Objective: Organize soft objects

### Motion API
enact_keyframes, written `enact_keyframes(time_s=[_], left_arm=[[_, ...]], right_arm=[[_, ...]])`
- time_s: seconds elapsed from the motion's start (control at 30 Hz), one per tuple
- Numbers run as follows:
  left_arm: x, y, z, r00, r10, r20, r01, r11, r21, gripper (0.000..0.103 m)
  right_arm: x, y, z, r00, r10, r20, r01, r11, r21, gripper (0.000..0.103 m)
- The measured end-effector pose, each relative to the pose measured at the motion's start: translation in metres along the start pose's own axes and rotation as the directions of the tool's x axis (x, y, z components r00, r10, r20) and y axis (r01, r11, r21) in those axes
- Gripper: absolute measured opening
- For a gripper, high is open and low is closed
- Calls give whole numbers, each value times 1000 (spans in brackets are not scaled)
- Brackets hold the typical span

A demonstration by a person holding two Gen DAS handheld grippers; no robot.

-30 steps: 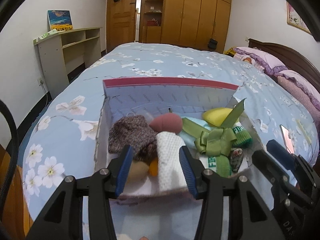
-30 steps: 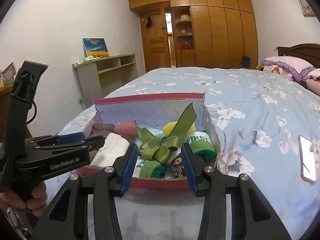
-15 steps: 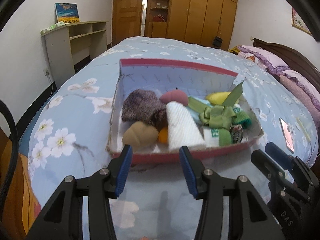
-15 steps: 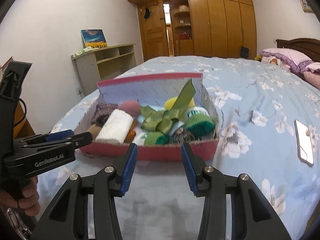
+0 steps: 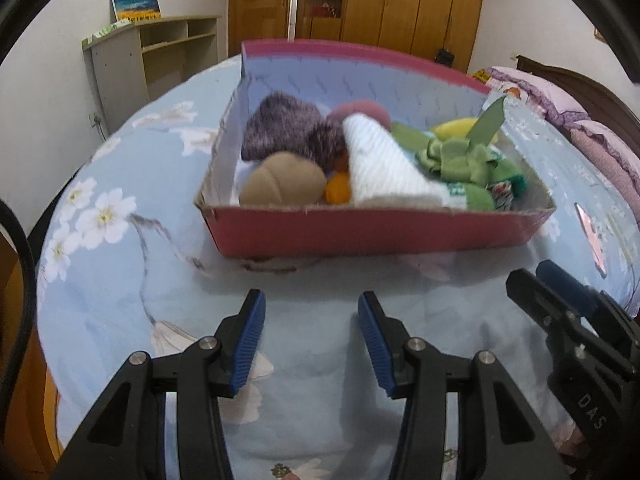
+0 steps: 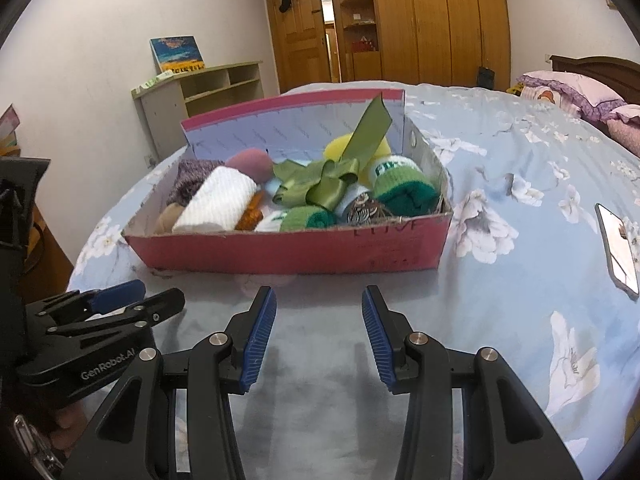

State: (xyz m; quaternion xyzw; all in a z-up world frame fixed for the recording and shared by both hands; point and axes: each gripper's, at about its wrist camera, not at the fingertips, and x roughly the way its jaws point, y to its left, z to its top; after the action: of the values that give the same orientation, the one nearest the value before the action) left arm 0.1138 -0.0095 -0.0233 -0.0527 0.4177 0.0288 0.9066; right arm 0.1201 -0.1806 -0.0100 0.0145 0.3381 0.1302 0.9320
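Plainly, both tools are hovering with jaws parted and nothing between the ribbed blue pads: the left gripper (image 5: 311, 334) and the right gripper (image 6: 319, 330) are each pointing down at bare bedspread (image 6: 500, 288), short of the red cardboard box (image 6: 296, 246). That strip of blue floral cloth between pads and box wall is lying smooth and unoccupied, and the left gripper is showing at the right view's left edge, just beside its neighbour. A phone (image 6: 618, 250) is lying flat on the cover well to the right of the box.

Inside, the soft things are sitting packed edge to edge. A white ribbed towel roll (image 5: 386, 168) is leaning across the middle, with a fuzzy purple knit (image 5: 286, 128) and a rounded tan cushion (image 5: 282, 180) filling the left end, the cushion touching the near wall. A small orange piece (image 5: 338, 188) is wedged between cushion and towel. A shiny green ribbon bow (image 6: 320, 184) is sitting on top, one tail sticking up above the rim, beside a green-and-white knitted roll (image 6: 402, 188), a yellow foam lump (image 6: 340, 148) and a dusky pink rounded pad (image 6: 248, 162) near the tall back wall.
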Motion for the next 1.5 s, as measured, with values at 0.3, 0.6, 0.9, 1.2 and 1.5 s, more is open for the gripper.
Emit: enact_keyframes(time_s=[0.3,0.6,0.9,1.2,1.5], left_arm=[[11,2,-2,1000,2,-13,-2,1000,-13,51],[16,3,-4,1000,1,-9,-1,1000,-16,52],[18,5,-6,1000,0,-8,0,1000,-16,53],[18,4,-7,1000,2,-7,-2,1000,-14,53],[17,2,-7,1000,3,-6,-3,1000,-13,53]], right_arm=[[17,-3,-7,998,-11,-60,12,1000,16,46],[26,-9,-11,995,-18,-98,22,999,40,46],[28,-9,-13,994,-24,-104,28,999,34,46],[28,-9,-14,994,-25,-104,29,999,32,46],[28,-9,-14,994,-26,-104,29,999,32,46]])
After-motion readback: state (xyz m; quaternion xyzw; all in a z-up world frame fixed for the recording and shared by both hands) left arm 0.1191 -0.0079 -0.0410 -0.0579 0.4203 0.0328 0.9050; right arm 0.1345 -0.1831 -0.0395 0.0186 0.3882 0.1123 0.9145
